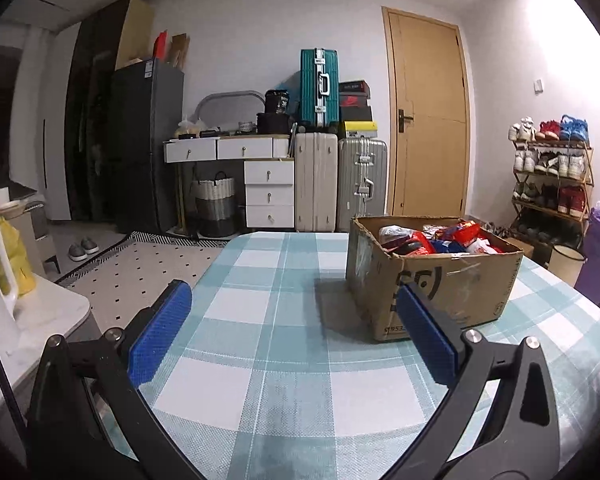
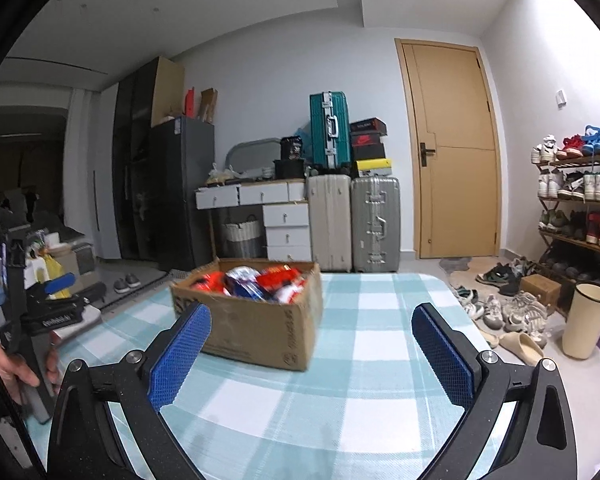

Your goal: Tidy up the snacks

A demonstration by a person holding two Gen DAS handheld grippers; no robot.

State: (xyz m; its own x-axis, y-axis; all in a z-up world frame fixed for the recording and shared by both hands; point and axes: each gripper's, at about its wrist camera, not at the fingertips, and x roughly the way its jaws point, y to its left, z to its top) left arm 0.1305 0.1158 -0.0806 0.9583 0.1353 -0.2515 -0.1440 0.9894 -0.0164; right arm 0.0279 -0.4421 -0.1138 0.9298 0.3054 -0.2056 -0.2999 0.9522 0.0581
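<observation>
A: One open brown cardboard box (image 1: 432, 280) stands on the table with the pale blue and white checked cloth (image 1: 268, 320), and that is the only thing on the cloth. Inside it is a heap of red, blue and white snack packets (image 1: 440, 238); they overlap too much for me to count them.

B: And the grippers?

A: Two, each with two blue textured pads on black fingers. The left gripper (image 1: 290, 324) is held low over the cloth with its jaws spread wide and nothing between them. The box sits ahead and to its right, and the right-hand pad (image 1: 426, 336) overlaps the box's near corner in the left wrist view; I cannot tell whether they touch.

B: The right one?

A: The right gripper (image 2: 310, 344) is likewise wide apart and empty, level above the cloth. The box is ahead and slightly to its left, apart from both pads.

B: Any hand visible?

A: One. In the right wrist view, at the left edge, a person's hand (image 2: 18, 368) wraps the black handle of the other gripper, which points towards the box.

B: Behind the table?

A: Three suitcases: a teal one (image 1: 319, 86) standing on top of a cream one (image 1: 315, 182), and a silver one (image 1: 362, 182) beside that.
</observation>
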